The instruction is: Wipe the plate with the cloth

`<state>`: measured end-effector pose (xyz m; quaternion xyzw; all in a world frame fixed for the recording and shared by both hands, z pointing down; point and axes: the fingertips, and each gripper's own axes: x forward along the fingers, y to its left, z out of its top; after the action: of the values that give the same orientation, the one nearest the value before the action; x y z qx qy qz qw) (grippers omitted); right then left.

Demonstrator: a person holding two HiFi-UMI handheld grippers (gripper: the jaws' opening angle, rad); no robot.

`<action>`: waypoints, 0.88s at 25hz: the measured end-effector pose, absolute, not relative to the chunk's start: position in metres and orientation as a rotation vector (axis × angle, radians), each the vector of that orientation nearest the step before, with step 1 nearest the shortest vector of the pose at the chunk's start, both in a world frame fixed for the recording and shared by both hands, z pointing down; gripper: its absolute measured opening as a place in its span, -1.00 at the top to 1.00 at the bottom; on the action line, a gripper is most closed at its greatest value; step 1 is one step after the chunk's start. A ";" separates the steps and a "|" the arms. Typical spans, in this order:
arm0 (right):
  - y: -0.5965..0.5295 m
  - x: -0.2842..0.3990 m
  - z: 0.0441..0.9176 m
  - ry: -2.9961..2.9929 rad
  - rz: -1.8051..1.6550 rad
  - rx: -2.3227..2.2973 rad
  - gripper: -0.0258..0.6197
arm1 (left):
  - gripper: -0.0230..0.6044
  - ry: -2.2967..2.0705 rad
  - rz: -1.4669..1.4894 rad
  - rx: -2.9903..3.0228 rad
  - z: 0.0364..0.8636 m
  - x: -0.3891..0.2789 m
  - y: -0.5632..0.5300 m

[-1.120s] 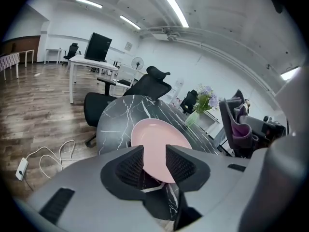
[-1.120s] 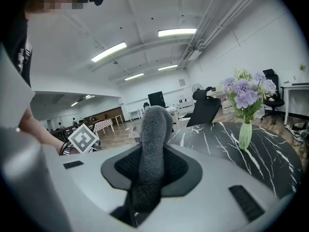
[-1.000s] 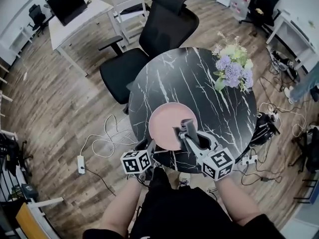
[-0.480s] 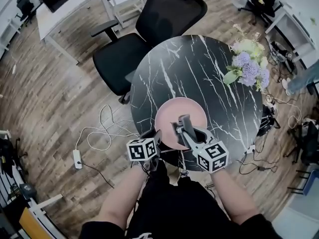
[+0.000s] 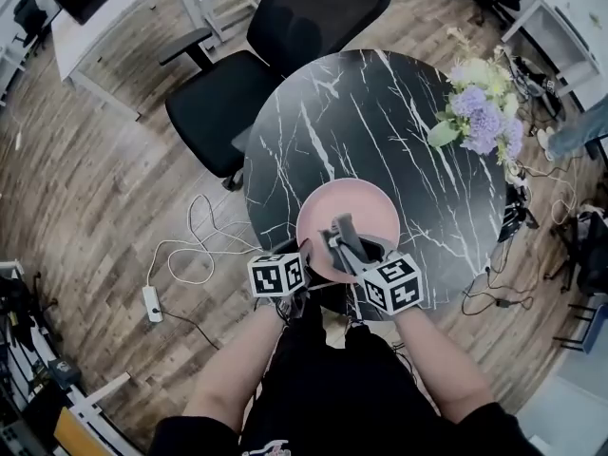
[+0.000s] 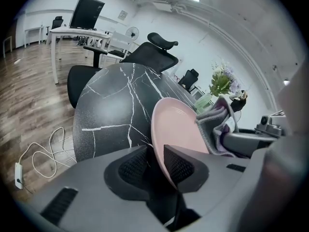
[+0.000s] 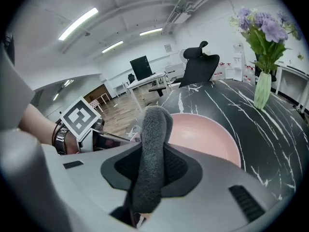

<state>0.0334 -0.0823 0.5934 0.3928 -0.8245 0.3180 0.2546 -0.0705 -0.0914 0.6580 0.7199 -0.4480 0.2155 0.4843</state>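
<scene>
at the near rim of the plate [image 5: 359,205], just been closing left gripper [image 6: 154,162] jaws round it, not yet pinching, likely to steady it; over the plate, right gripper [image 7: 152,167] jaws clamped on cloth [image 7: 154,124], ready for wiping.

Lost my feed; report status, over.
Left gripper just closing round plate rim. Right gripper shut on cloth, over plate. Nothing in the way.
</scene>
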 end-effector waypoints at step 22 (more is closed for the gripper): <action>-0.042 0.015 0.646 -2.042 0.939 0.797 0.58 | 0.82 -1.210 0.452 1.661 0.656 -0.071 -0.098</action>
<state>0.0151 -0.0420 0.6464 0.3106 -0.7957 0.3659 0.3694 -0.0711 -0.0976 0.6556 0.6857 -0.4994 0.1866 0.4957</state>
